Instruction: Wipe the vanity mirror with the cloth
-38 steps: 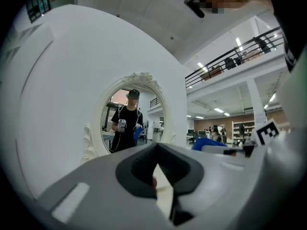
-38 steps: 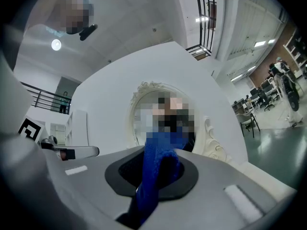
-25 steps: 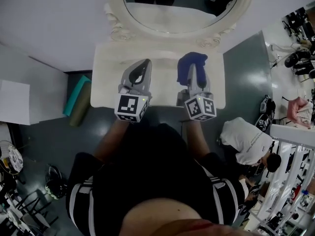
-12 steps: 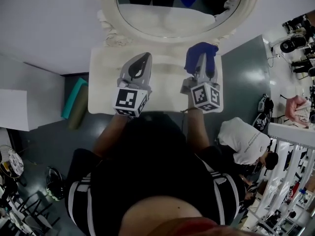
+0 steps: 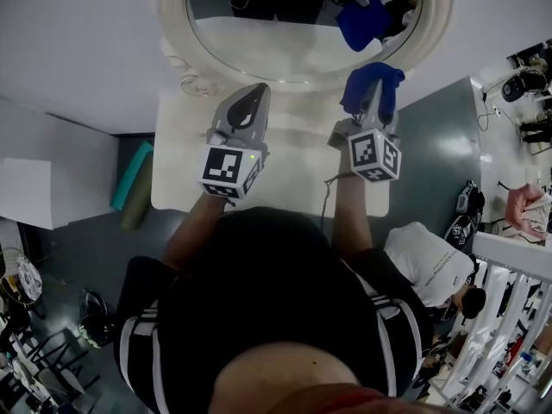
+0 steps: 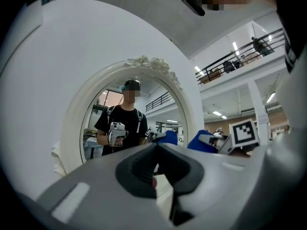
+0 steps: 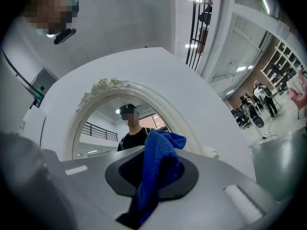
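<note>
Two tools hovered before the mirror [image 5: 285,37]. The right hand-held gripper [image 7: 152,176] pinched the blue cloth [image 7: 160,152], which stood just short of the glass ahead. The left hand-held gripper [image 6: 156,169] was closed, empty. The approach seemed nearly done; next, press the cloth flat against the glass.

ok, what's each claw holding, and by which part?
Right claw is shut on the blue cloth, pinched around its bunched middle; cloth sticks out above and below the jaws. Left claw is shut and holds nothing.
</note>
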